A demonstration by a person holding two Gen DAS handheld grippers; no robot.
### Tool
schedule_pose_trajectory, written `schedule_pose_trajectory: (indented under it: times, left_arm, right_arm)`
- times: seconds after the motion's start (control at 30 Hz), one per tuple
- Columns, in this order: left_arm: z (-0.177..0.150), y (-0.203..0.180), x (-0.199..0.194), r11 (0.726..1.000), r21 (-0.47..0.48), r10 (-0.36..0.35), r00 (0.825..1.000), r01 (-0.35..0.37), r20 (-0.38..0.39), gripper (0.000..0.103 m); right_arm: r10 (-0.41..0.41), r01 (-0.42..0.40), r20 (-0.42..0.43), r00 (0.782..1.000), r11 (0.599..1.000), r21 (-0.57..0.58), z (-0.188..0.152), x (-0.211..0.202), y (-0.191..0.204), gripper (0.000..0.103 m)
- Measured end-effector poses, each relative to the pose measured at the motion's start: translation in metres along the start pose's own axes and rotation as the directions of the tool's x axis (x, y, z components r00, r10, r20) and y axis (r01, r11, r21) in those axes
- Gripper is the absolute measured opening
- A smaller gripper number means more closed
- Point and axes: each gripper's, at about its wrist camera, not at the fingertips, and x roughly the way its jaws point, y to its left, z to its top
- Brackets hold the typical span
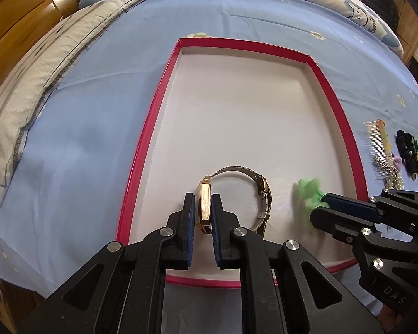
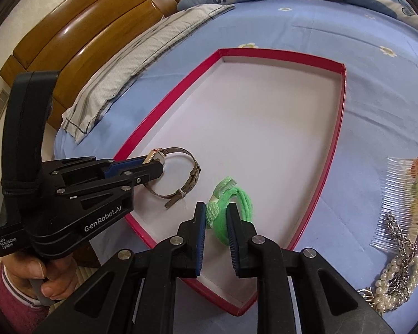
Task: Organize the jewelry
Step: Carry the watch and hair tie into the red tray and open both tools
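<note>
Here, over the red tray (image 1: pixel 142 150) on the bed, your left hand-held gripper (image 1: pixel 204 217) pinches the gold watch (image 1: pixel 206 206) upright, your right (image 2: pixel 216 224) clasps the green hair tie (image 2: pixel 237 203) (both low inside); release unevenly and the watch topples or the tie snags a pad.

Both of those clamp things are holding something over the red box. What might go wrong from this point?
1. The watch stands on edge between the left gripper pads; let go, it may tip over.
2. The right gripper pinches a springy green hair tie, which could bounce or cling when released.
3. Both grippers crowd the tray's near corner, so they could bump each other.
</note>
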Motion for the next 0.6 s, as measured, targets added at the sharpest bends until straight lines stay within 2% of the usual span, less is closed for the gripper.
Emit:
schedule_pose_trajectory:
  times: [0.07,0.17,0.4,0.53,0.6]
  left_arm:
    - [0.0,0.0,-0.001,1.0,-0.001,0.005,1.0,-0.005,0.003,0.012]
    - [-0.001,-0.001,-0.003,1.0,-0.002,0.006,1.0,-0.006,0.006,0.017]
    - [-0.002,0.0,-0.012,1.0,-0.014,0.008,1.0,-0.007,0.024,0.028]
    - [-0.001,0.002,-0.026,0.999,-0.036,-0.007,0.999,0.009,0.044,0.041]
    - [-0.001,0.001,-0.035,0.999,-0.046,-0.017,0.998,0.02,0.061,0.042]
  right_arm:
    - [0.005,-0.005,-0.001,1.0,1.0,0.005,0.0,-0.001,-0.001,0.019]
    - [0.015,-0.015,0.002,1.0,1.0,0.009,0.001,-0.002,-0.001,0.027]
    - [0.025,-0.026,0.034,0.999,1.0,0.015,0.0,-0.01,0.0,0.027]
    - [0.031,-0.034,0.066,0.997,0.999,0.039,-0.006,-0.027,-0.006,0.027]
    - [0.028,-0.033,0.087,0.996,0.998,0.055,-0.01,-0.039,-0.011,0.027]
